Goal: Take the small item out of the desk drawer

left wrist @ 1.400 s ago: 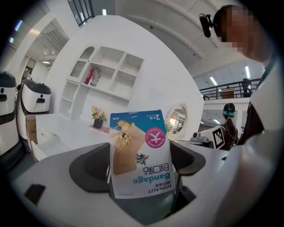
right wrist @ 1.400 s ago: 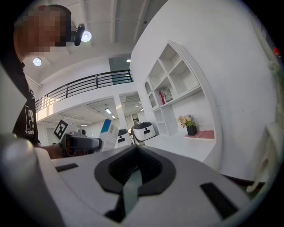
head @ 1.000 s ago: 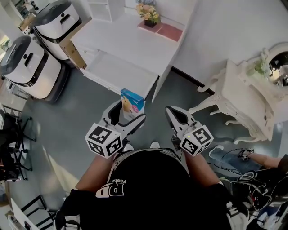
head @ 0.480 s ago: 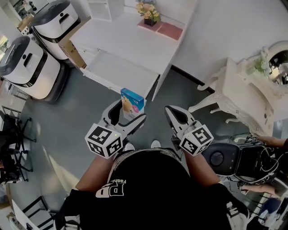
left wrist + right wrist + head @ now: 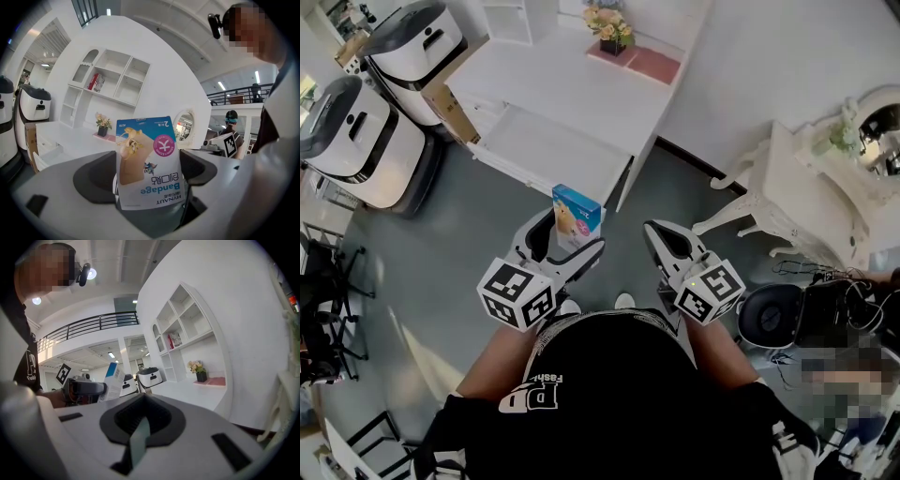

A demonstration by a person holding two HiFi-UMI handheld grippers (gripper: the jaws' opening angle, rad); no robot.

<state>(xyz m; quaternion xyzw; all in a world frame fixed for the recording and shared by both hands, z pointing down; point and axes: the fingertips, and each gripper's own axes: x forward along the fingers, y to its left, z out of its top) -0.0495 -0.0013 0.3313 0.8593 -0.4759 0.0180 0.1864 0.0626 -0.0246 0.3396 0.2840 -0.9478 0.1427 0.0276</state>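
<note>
Standing upright in the left claw (image 5: 565, 242) is the bandage box (image 5: 575, 214) — a small carton with a blue band along its top edge and a tan panel below. The left gripper view shows both jaws pressed against the carton's lower part, with its printed face towards the camera and the lettering upside down. The box hangs over the grey floor (image 5: 459, 253), in front of the person and clear of the worktop (image 5: 572, 89).

The right claw (image 5: 662, 240) is held beside the left one, apart from it, at about the same height. Its own view shows the jaws drawn together with nothing between them.

The drawer (image 5: 548, 155) of the white worktop stands pulled out, and the part of its inside that shows is bare white. On the worktop's far end sit a pot of flowers (image 5: 612, 30) and a pink pad (image 5: 652, 66). Two rounded white machines (image 5: 356, 136) stand to the left, and an ornate white dressing table (image 5: 811, 202) to the right.
</note>
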